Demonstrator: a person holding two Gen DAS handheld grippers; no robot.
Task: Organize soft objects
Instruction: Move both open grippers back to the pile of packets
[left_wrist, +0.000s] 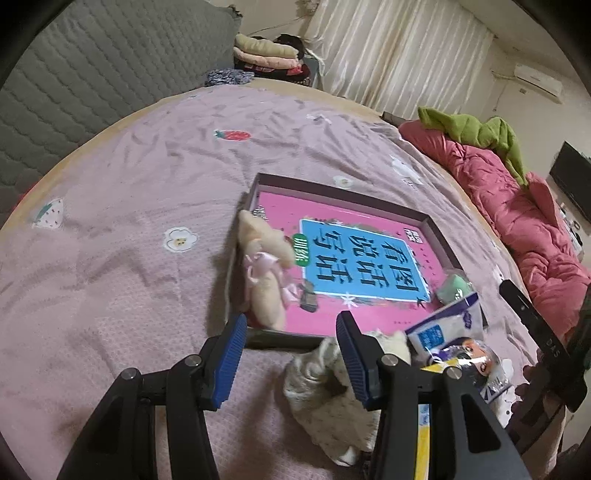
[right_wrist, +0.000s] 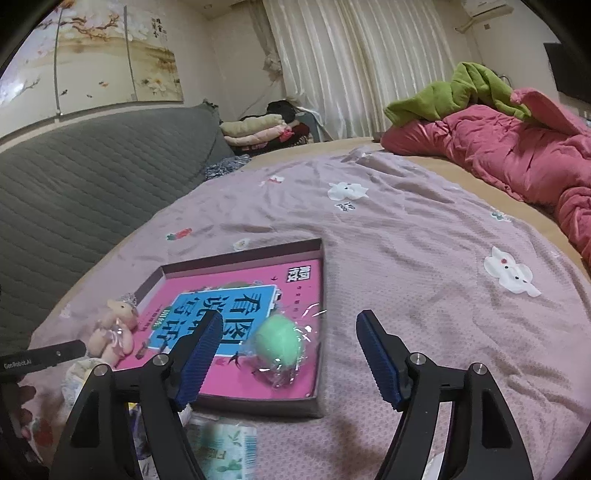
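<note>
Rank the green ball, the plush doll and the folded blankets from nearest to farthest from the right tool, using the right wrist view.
1. Green ball, just ahead, inside the tray.
2. Plush doll, left, at the tray's edge.
3. Folded blankets, far back by the curtain.

The room light is soft and a bit dim. Edges bend and go black. Close things look blurry, shadows faint.
</note>
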